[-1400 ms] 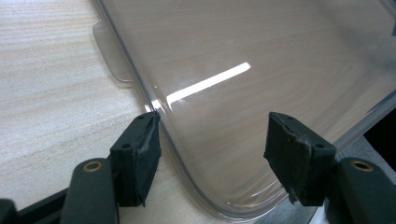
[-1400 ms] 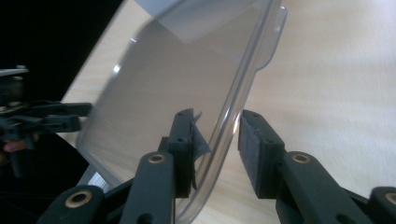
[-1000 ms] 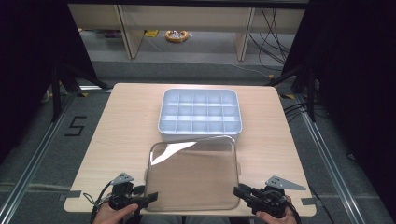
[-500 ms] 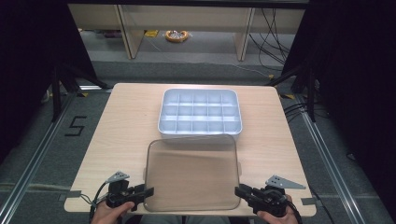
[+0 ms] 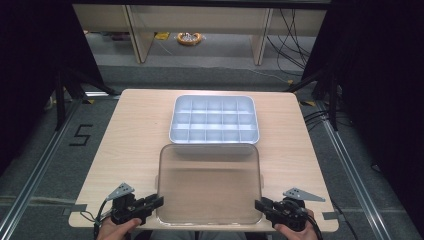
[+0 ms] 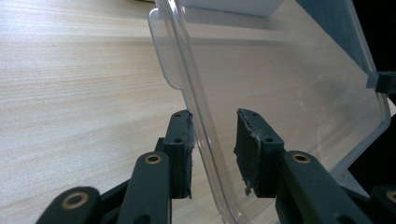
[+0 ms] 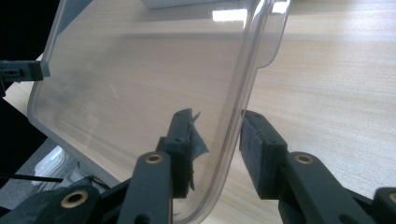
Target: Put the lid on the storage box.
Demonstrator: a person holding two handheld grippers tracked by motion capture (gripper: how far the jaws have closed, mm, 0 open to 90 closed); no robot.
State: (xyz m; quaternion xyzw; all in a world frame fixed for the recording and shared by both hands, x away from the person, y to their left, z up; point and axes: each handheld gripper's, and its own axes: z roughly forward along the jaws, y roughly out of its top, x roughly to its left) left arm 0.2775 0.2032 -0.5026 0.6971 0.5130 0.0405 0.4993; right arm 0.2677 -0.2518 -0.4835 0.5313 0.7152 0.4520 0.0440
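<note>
A clear plastic lid [image 5: 210, 185] lies over the near half of the wooden table [image 5: 135, 135], with its far edge close to the white compartment tray [image 5: 214, 138]. My left gripper [image 5: 159, 201] holds the lid's near left corner. In the left gripper view its jaws [image 6: 214, 119] have just been closing and are now shut on the lid's rim [image 6: 289, 84]. My right gripper [image 5: 259, 204] holds the near right corner. Its jaws [image 7: 217, 116] have just eased slightly, but both pads still clamp the rim [image 7: 140, 79] between them.
The tray stands at the middle back of the table, its compartments empty. Bare wood lies to the left and right of the lid. Beyond the table are grey floor, shelf legs, an orange object [image 5: 188, 38] and a "5" marking [image 5: 81, 135].
The bright glare on the lid has gone as its tilt changed. The left gripper's jaws have closed onto the lid's near left corner. The right gripper has kept still.
</note>
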